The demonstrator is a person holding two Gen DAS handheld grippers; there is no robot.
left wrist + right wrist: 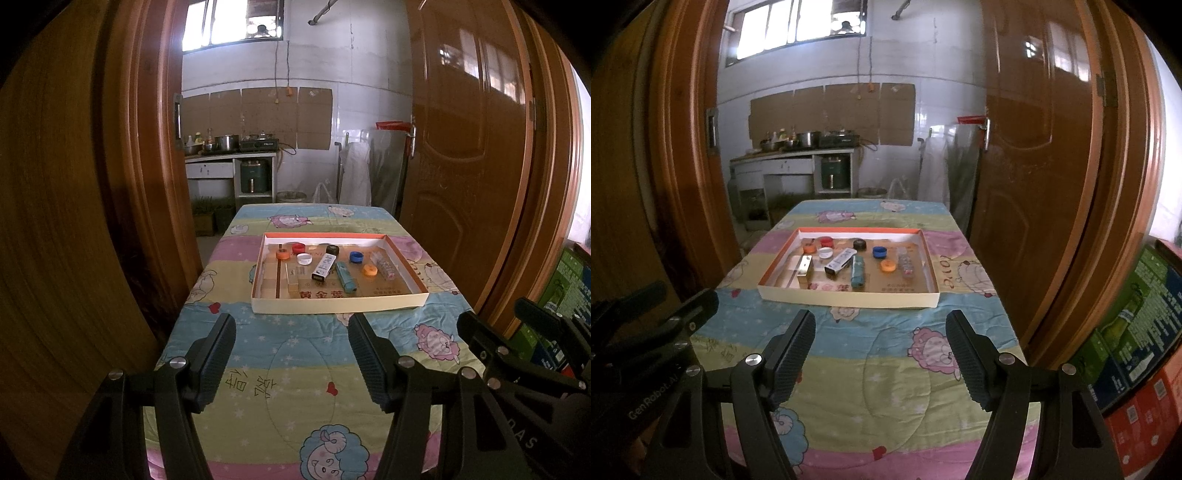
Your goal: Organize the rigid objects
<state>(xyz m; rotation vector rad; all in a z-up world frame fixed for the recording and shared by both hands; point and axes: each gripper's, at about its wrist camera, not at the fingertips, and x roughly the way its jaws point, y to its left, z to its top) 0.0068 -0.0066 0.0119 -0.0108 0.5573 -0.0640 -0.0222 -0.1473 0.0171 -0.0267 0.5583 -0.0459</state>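
Daylight enters from the high window at about 11 o'clock in both views, blown out to white there. The tiled back wall is evenly lit, while the wooden door at 2 o'clock carries bright reflected glare. Strong fisheye bending curves the door frames, and the corners fall to black vignette. The patterned tablecloth looks soft, with faint shadows; distant detail is slightly blurred.

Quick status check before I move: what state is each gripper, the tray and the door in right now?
left gripper: open, empty, above the quilt.
right gripper: open, empty, short of the tray.
tray: uncovered, holding caps and small boxes.
teal lighter: lying flat in the tray.
door: swung open.
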